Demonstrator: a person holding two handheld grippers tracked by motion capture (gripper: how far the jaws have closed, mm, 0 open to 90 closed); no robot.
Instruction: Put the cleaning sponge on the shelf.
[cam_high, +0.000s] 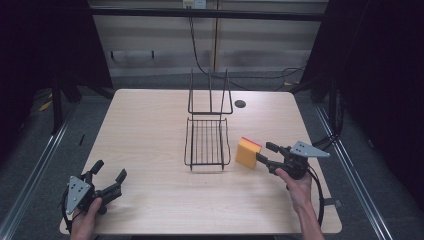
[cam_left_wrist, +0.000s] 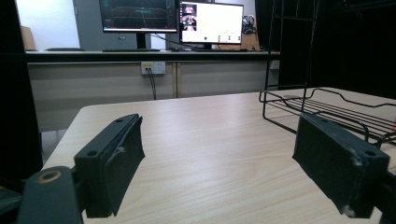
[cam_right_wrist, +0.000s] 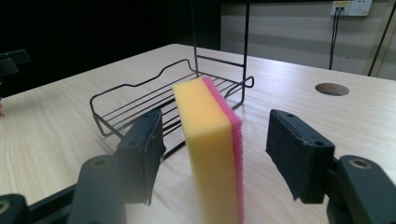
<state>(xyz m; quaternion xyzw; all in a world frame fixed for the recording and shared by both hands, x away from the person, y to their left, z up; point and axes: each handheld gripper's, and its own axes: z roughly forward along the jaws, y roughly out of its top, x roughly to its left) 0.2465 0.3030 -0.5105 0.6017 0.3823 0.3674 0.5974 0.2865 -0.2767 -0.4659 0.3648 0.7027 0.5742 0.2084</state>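
Note:
A yellow sponge (cam_high: 247, 153) with a pink scouring face stands on edge on the wooden table, just right of a black wire rack (cam_high: 186, 145). My right gripper (cam_high: 263, 153) is open, one jaw on each side of the sponge (cam_right_wrist: 208, 135), with a gap showing on both sides. The rack (cam_right_wrist: 135, 100) lies just behind the sponge in the right gripper view. My left gripper (cam_high: 111, 169) is held low near the table's front left corner, open, with nothing between its jaws. From the left gripper (cam_left_wrist: 219, 135) the rack (cam_left_wrist: 327, 105) lies ahead to the right.
The rack's tall upright wire frame (cam_high: 210, 92) rises at its far end. A round cable hole (cam_high: 240, 103) sits in the table behind it. Monitors (cam_left_wrist: 173, 18) stand on a bench beyond the table. Bare tabletop (cam_high: 150, 130) stretches left of the rack.

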